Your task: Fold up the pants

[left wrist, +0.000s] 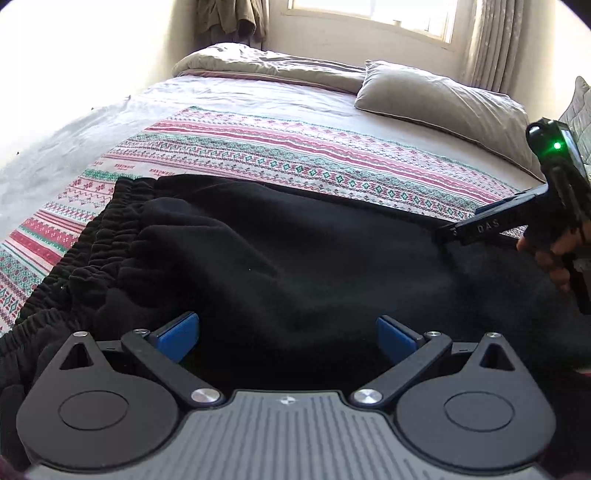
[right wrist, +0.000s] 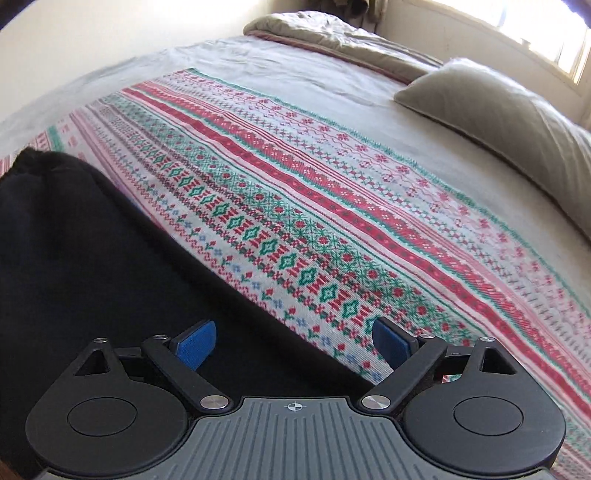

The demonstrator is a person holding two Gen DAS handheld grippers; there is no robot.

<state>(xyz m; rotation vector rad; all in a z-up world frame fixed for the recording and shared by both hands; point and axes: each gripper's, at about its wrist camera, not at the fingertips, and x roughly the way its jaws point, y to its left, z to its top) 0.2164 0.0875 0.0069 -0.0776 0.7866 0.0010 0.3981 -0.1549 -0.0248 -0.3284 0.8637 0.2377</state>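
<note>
Black pants [left wrist: 280, 258] lie across a patterned red, green and white blanket [left wrist: 295, 155] on the bed, elastic waistband [left wrist: 92, 236] at the left. My left gripper [left wrist: 288, 338] is open just above the pants' near part, blue pads wide apart. My right gripper [right wrist: 293, 341] is open over the pants' far edge [right wrist: 110, 258], where black cloth meets the blanket [right wrist: 332, 221]. In the left wrist view the right gripper's body [left wrist: 550, 192] shows at the right, its fingers by the pants' far edge; its fingertips are not clear there.
A grey pillow [left wrist: 443, 107] lies at the back right of the bed. A folded grey duvet [left wrist: 266, 68] lies at the back, under a bright window [left wrist: 373, 14]. A grey sheet [left wrist: 55, 155] covers the bed's left side.
</note>
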